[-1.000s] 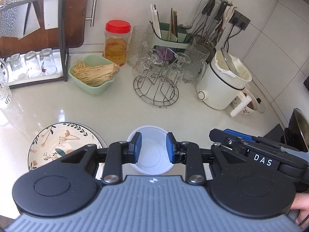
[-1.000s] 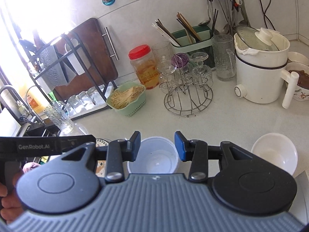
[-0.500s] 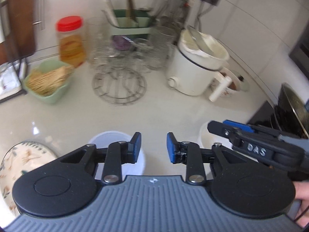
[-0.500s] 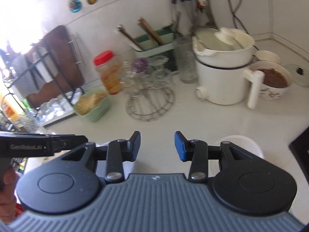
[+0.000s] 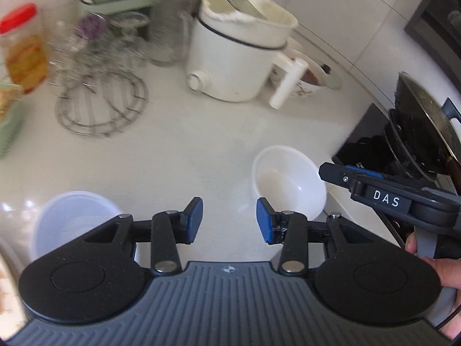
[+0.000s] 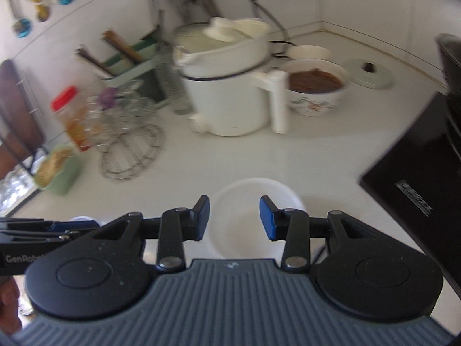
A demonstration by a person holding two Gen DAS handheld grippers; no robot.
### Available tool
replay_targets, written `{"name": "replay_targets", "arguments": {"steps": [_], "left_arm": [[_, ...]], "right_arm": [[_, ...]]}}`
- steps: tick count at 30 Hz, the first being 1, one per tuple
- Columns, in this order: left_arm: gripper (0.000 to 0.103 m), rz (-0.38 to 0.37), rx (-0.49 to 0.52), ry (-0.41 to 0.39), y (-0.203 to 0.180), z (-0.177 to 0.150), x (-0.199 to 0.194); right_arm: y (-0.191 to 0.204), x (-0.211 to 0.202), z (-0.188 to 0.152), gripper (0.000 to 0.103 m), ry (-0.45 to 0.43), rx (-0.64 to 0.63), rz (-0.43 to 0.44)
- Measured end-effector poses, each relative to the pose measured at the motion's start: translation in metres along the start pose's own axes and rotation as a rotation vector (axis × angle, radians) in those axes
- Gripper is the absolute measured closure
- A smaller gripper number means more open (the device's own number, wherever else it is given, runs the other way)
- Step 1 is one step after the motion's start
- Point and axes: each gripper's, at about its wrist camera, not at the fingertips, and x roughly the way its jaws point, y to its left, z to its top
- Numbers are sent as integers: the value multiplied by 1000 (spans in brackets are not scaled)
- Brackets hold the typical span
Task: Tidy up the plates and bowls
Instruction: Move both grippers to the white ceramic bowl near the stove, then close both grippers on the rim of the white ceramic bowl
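Far left of the left wrist view sits the translucent plastic bowl (image 5: 76, 219), lower left, partly behind my left gripper (image 5: 229, 222), whose blue pads stand apart with nothing between them. Moving right, the white bowl (image 5: 288, 184) sits right of centre on the countertop (image 5: 184, 144), just off the right fingertip, near the black stove (image 5: 371, 144). In the right wrist view that white bowl (image 6: 255, 219) lies dead ahead of my right gripper (image 6: 234, 219), its rim showing in the gap between the spread, empty fingers. It's round, no long axis to align. I judge the right hand nearer and better lined up.
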Motion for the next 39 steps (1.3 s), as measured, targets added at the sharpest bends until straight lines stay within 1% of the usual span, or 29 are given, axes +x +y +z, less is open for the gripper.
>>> {"name": "replay_targets", "arguments": {"steps": [3,5,10,13,15,17,19,21,22,24,26,28,34,39], "left_arm": [[56,-20,3,-2,-8,-1,25],[56,-48,-7,-5,-12,-1,39],[56,-81,-37,-4,-14,-1,72],[56,-102,-39,-23,-14,-2,84],[56,-120,-40,-6,-13,0,94],[60,-138,-56,4,-11,2,101],[67,-136,-53,-8,-12,4,105],[72,-143,-55,-12,-12,5,108],[74,-154,-59,-13,-12,6,109],[74,-152,-54,-24,-13,8,110],[74,-146,-46,-38,-14,8,109],[74,-151,-57,-41,-12,9,109],[74,-154,-65,-35,-12,12,102],[74,-143,-41,-26,-13,15,90]], "right_arm": [[-20,10,-10,62,-6,15,-40],[-32,21,-14,62,-1,23,-68],[-52,47,-23,62,9,90,-94],[-55,59,-26,62,4,102,-93],[-57,64,-29,62,-4,114,-84],[-59,69,-31,62,-9,120,-74],[-60,73,-32,66,-2,132,-64],[-63,76,-31,69,29,185,-26],[-62,77,-31,72,32,186,-13],[-57,78,-31,73,18,168,-15],[-56,79,-31,73,8,179,-13],[-57,80,-32,77,-4,188,-11],[-57,75,-34,77,-18,217,-6],[-51,60,-31,77,-31,229,3]]}}
